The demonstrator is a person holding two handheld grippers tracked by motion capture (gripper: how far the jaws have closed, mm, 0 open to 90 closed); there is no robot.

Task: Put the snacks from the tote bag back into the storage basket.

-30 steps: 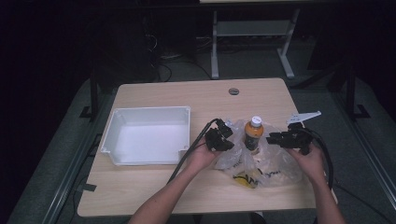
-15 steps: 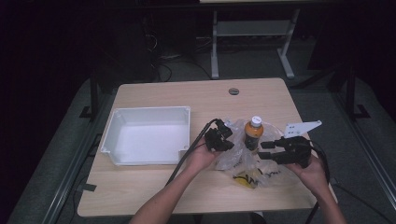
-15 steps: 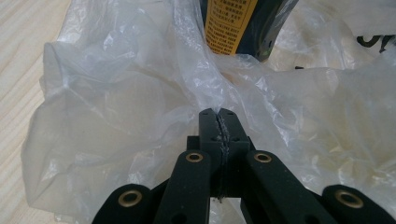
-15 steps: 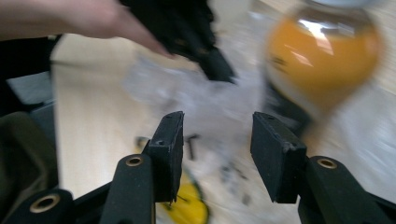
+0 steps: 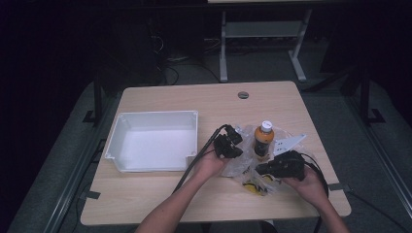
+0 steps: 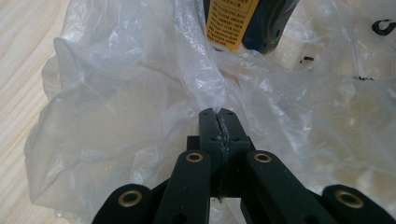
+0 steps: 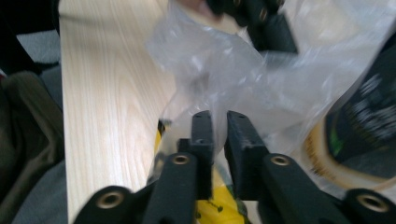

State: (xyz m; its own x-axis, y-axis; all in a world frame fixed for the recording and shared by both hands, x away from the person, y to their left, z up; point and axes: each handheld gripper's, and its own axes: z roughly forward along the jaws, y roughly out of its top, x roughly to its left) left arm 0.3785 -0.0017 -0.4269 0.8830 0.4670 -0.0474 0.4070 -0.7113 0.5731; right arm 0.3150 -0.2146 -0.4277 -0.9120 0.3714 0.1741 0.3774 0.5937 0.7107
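A clear plastic bag [image 5: 241,164] lies crumpled on the wooden table [image 5: 194,102], with an orange-labelled bottle [image 5: 264,141] standing upright in it. My left gripper [image 5: 229,145] is at the bag's left edge, shut on a pinch of film [image 6: 212,100] just below the bottle's label [image 6: 232,21]. My right gripper [image 5: 272,168] is at the bag's near right side. Its jaws have just closed, and they pinch bag film [image 7: 215,79] between their tips [image 7: 218,116]. Something yellow [image 7: 219,205] lies in the bag under that gripper, with the dark bottle [image 7: 369,126] to its right.
An empty white tray [image 5: 116,145] sits on the table's left half, close to my left forearm. A round cable hole [image 5: 243,94] marks the far edge. A yellow item [image 5: 254,188] shows through the bag near the front edge.
My right gripper has moved from beside the bottle toward the person and leftward to the bag's near side, and its jaws have come together. The left gripper has stayed put on the bag.
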